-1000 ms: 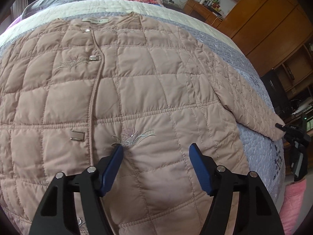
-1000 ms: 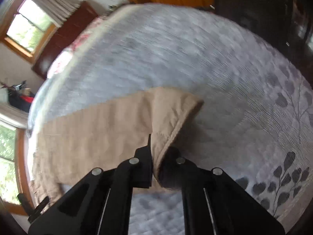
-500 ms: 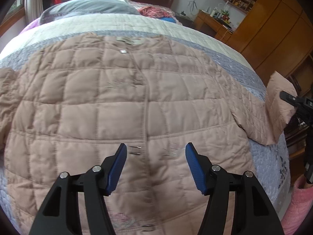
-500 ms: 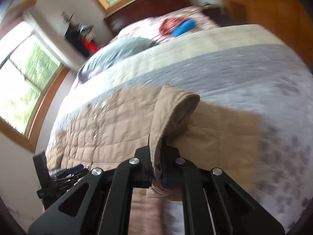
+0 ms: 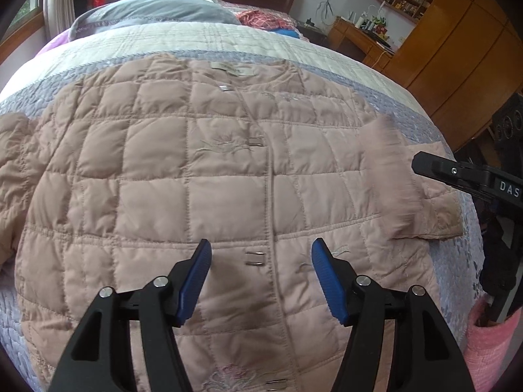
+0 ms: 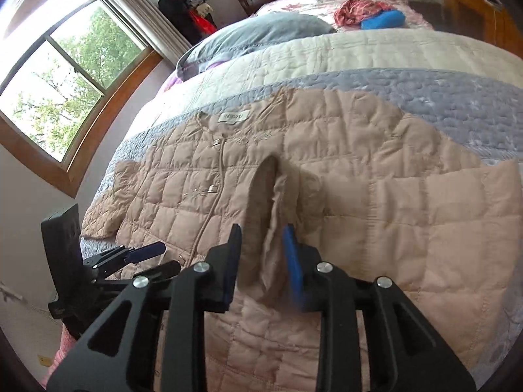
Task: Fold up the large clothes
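Jacket: pink quilted jacket [image 5: 202, 176] lies flat, front side up, across the foot half of the bed [image 5: 202, 40]; collar with its label [image 5: 232, 69] points toward the pillows; front closed with metal clasps down the middle.
Sleeve, right side: sleeve cuff [image 6: 271, 215] is folded in over the jacket's body and appears blurred in both views; it sits between the jaws of the right gripper.
Sleeve, left side: other sleeve [image 5: 13, 150] is spread outward on the bedspread at the left edge of the left wrist view.
Right gripper: right gripper [image 6: 261, 251] is over the jacket's right half; jaws have just been opening and now stand a little apart with the cuff in the gap; pads no longer pinch the fabric as far as can be seen.
Left gripper: left gripper [image 5: 261, 277] hangs above the lower front of the jacket, near a clasp [image 5: 255, 258]; jaws wide apart, nothing between them, not touching the fabric.
Bed: grey-blue and cream quilted bedspread; grey pillow [image 6: 258, 36] at the head; red and blue cloth items [image 6: 372, 14] beyond it.
Room: window [image 6: 59, 81] on the left; wooden cabinets [image 5: 457, 49] on the right.
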### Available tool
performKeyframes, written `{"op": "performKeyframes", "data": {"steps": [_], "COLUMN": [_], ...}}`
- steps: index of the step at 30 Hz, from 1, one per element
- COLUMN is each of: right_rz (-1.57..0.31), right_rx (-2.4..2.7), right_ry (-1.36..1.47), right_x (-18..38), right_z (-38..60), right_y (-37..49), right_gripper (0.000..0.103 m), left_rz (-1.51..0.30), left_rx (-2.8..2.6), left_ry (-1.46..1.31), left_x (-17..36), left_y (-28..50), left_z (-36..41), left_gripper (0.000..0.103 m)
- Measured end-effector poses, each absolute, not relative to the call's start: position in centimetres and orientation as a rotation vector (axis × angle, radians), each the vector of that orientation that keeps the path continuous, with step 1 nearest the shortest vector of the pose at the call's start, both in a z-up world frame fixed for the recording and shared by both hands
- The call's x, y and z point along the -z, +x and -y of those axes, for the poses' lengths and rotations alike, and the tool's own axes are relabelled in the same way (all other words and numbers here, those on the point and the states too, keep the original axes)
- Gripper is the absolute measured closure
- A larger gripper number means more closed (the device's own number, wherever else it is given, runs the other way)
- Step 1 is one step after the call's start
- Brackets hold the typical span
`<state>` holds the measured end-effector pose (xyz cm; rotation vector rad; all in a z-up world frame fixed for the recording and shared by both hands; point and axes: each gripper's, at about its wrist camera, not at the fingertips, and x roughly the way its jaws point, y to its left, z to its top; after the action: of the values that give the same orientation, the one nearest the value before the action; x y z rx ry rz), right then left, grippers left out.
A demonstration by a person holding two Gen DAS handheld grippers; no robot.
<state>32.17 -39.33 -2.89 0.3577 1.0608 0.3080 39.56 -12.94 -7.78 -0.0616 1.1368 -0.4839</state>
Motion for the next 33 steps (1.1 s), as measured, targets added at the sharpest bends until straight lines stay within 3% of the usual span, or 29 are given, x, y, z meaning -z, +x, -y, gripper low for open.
{"op": "performKeyframes", "data": {"steps": [5, 9, 13, 15, 17, 19, 23, 33], "right_rz": [-1.004, -0.978, -0.943, -0.947, -0.946, -0.94, -0.923, -0.96], "right_rx": [-0.093, 0.286, 0.354, 0.341, 0.336, 0.324, 0.289, 0.055], "right_ry": [0.39, 0.271, 0.298, 0.292, 0.268, 0.264, 0.29, 0.364], "right_x": [1.9, 2.5, 3.7, 3.9, 3.9, 3.7, 3.0, 3.9], "right_z": [44.9, 49.8, 52.5, 52.3, 52.1, 52.4, 51.7, 48.2], "right_y": [30.0, 28.4, 26.8, 26.8, 26.6, 26.5, 26.3, 27.6], "right_gripper": [0.075, 0.075, 0.069, 0.069, 0.069, 0.069, 0.069, 0.069], "left_rz": [-1.145, -1.173, -1.182, -1.192, -1.178, -1.146, -1.078, -0.944], "left_rx": [0.547, 0.576, 0.574, 0.568, 0.552, 0.56, 0.52, 0.311], "left_ry": [-0.062, -0.087, -0.065, -0.043, -0.002, -0.002, -0.039, -0.07], "left_x": [7.5, 7.8, 8.3, 9.0, 9.3, 8.9, 7.2, 3.2], "left_y": [39.8, 40.5, 41.5, 41.8, 41.8, 41.6, 41.3, 42.1], "left_z": [16.6, 19.6, 22.4, 23.9, 24.9, 24.9, 21.9, 9.3], "left_gripper": [0.03, 0.028, 0.029, 0.04, 0.073, 0.09, 0.095, 0.095]}}
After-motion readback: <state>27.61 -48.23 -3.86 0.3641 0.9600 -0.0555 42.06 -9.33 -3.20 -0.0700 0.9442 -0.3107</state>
